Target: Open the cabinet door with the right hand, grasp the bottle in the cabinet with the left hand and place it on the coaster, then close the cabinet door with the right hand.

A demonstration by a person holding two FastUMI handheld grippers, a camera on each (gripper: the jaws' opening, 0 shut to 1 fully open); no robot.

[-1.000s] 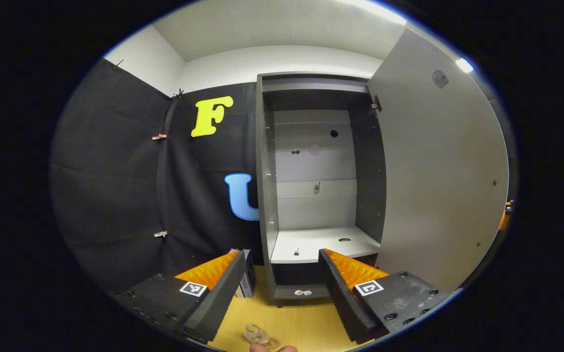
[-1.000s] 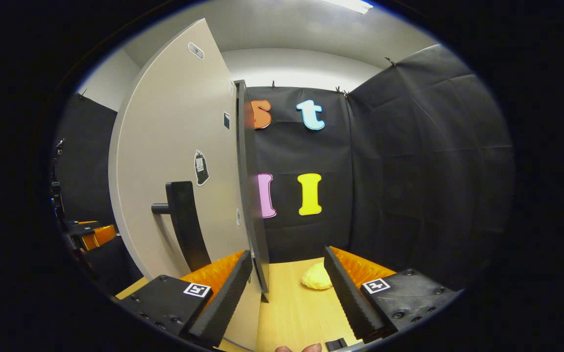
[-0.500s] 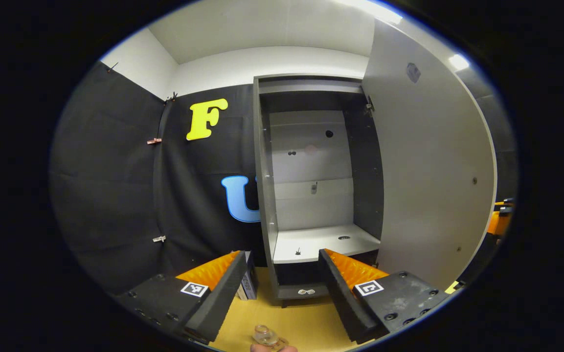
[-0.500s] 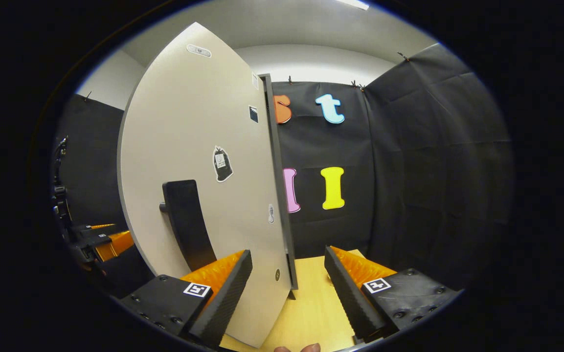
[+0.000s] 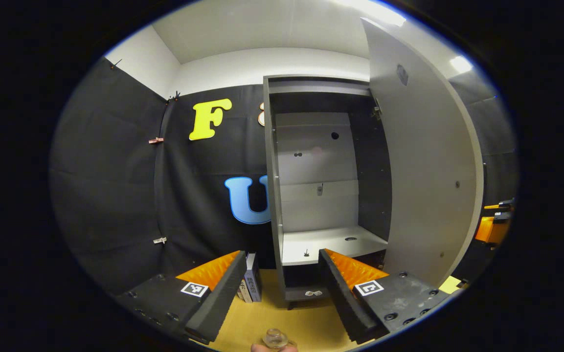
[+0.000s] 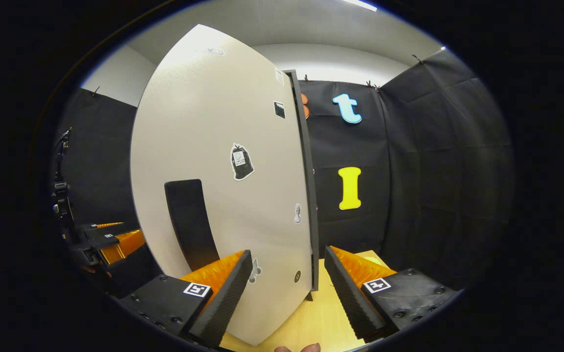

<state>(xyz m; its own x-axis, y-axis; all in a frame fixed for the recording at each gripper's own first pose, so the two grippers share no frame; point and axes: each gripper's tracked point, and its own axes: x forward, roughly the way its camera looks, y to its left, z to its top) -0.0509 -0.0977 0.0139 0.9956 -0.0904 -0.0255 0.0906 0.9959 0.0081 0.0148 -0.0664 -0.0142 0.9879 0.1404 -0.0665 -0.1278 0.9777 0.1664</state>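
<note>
So I'm on the closing step. In the left gripper view my left gripper stands wide open with nothing between its fingers, and the bottle sits on the table at about 6 o'clock, just below the jaws; I can't make out the coaster under it. The cabinet stands bare at 12 o'clock, its door ajar at 3 o'clock. In the right gripper view my right gripper is also wide open and empty, with the door's outer face at 11 o'clock and the handle at 9 o'clock. Next, I judge, I press that face until the door shuts flush.
</note>
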